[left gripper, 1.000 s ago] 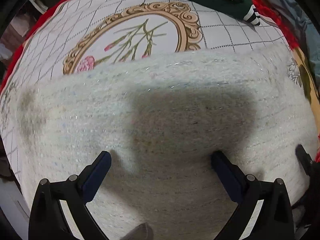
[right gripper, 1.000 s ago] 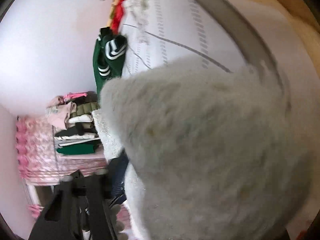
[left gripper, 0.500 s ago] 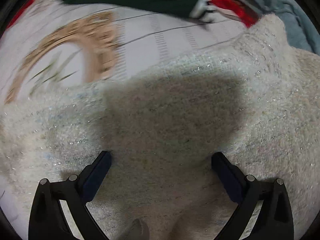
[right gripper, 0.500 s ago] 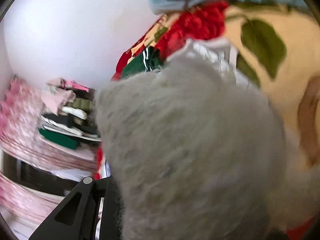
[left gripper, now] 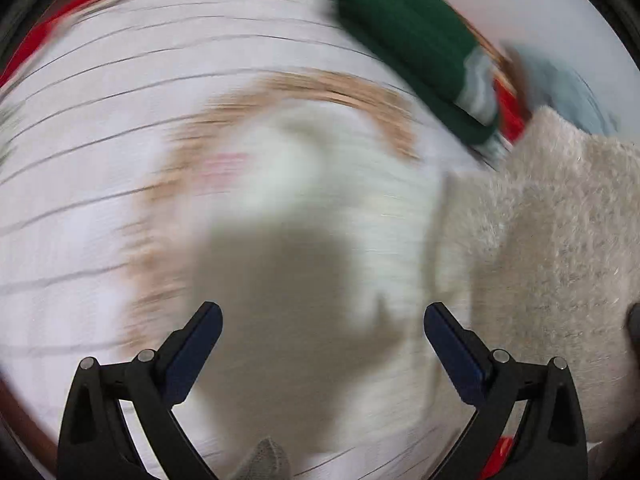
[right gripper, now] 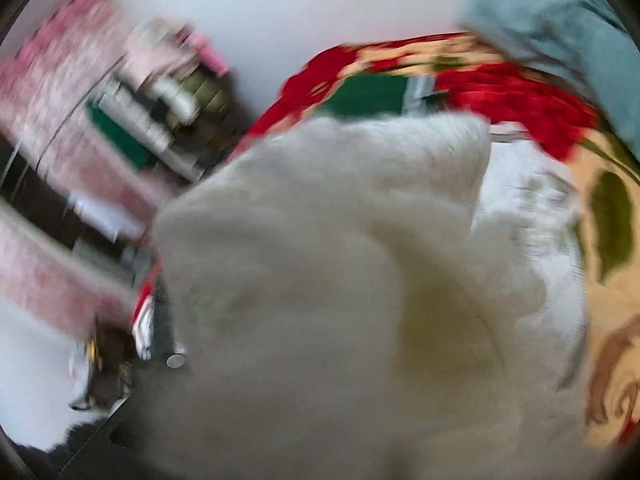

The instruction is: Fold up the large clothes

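Fuzzy white sweater (right gripper: pixel 320 280), soft & floppy, prob. light.
L gripper (left gripper: pixel 323 334) was wide open, held nothing; sweater lay to its right on bed cover (left gripper: pixel 100 140). R jaws hidden by sweater, can't tell. Best grab an edge/corner.

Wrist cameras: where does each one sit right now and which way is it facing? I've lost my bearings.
Left wrist: on the left gripper, looking down at the white patterned bedspread; both open fingers show, holding nothing.
Right wrist: on the right gripper, facing the fuzzy cream sweater that fills the frame, with a clothes stack beyond; its fingers are almost wholly hidden.
Shared: the sweater, the green garment and the blue fabric.
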`<state>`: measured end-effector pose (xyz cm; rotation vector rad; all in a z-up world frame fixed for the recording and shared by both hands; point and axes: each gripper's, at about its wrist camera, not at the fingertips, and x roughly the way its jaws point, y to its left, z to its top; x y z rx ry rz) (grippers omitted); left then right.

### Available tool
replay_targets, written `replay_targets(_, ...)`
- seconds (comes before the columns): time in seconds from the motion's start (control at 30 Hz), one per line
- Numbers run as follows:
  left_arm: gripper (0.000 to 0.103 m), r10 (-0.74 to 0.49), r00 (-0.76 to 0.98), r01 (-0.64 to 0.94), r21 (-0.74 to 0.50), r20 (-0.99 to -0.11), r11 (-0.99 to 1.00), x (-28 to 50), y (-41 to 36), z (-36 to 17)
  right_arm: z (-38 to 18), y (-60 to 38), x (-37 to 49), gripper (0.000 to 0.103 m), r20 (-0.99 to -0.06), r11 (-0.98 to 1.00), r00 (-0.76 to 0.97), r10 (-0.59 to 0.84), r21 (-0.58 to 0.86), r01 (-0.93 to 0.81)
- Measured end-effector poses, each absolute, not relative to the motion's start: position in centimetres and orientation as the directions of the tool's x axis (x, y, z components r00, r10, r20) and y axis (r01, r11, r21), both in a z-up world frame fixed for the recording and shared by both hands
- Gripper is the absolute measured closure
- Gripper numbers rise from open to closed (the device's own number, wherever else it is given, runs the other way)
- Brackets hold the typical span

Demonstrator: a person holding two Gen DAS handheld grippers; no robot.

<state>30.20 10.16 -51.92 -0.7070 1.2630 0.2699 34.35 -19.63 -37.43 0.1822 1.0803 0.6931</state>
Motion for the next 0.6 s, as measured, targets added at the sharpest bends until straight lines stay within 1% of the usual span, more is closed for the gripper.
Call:
replay_targets(0.1,0.0,-0.073,0.282,-0.664,-0.249,-0.957,0.705,23.9,13.8,-50.3,-39.0,-12.9,31.1,0.078,-0.778,0.714,0.172,0.604,0.432,-0.552)
replay_targets(0.17,0.0,-0.006,0.269,-0.717,-0.205,-0.963,0.666,20.6,16.0,-49.1,-41.5,-8.5,28.4,0.078,-0.816,0.674,0.105,0.569,0.389,-0.628)
replay_targets(0.3,0.0,0.09,0.253,-0.775,-0.146,-0.963,0.615,16.0,18.6,-48.4,-48.3,-2.2,24.2,0.076,-0.905,0.643,0.0,0.426,0.303,-0.703)
replay_targets(0.33,0.0,0.105,0.251,-0.782,-0.138,-0.962,0.607,15.0,19.2,-48.4,-49.3,-1.1,23.5,0.072,-0.921,0.627,-0.013,0.39,0.276,-0.728)
replay_targets(0.37,0.0,0.121,0.252,-0.791,-0.133,-0.96,0.597,14.3,19.6,-47.9,-49.8,-0.3,23.0,0.065,-0.927,0.609,-0.019,0.375,0.262,-0.749)
replay_targets(0.4,0.0,0.128,0.256,-0.795,-0.133,-0.958,0.593,13.5,20.4,-47.4,-49.8,0.1,22.8,0.05,-0.927,0.593,-0.021,0.376,0.257,-0.763)
replay_targets(0.43,0.0,0.135,0.265,-0.797,-0.138,-0.955,0.588,12.7,20.8,-46.6,-49.4,0.5,22.4,0.039,-0.92,0.558,-0.044,0.39,0.274,-0.784)
replay_targets(0.47,0.0,0.139,0.278,-0.797,-0.148,-0.95,0.585,12.3,21.0,-45.9,-48.6,0.7,21.8,0.022,-0.9,0.507,-0.107,0.422,0.333,-0.795)
replay_targets(0.5,0.0,0.14,0.291,-0.795,-0.158,-0.947,0.586,12.4,21.3,-45.9,-48.0,0.6,21.4,0.018,-0.884,0.479,-0.152,0.442,0.377,-0.793)
replay_targets(0.6,0.0,0.133,0.348,-0.769,-0.201,-0.928,0.606,14.4,21.1,-44.0,-46.0,-1.2,20.5,0.018,-0.837,0.429,-0.267,0.477,0.487,-0.761)
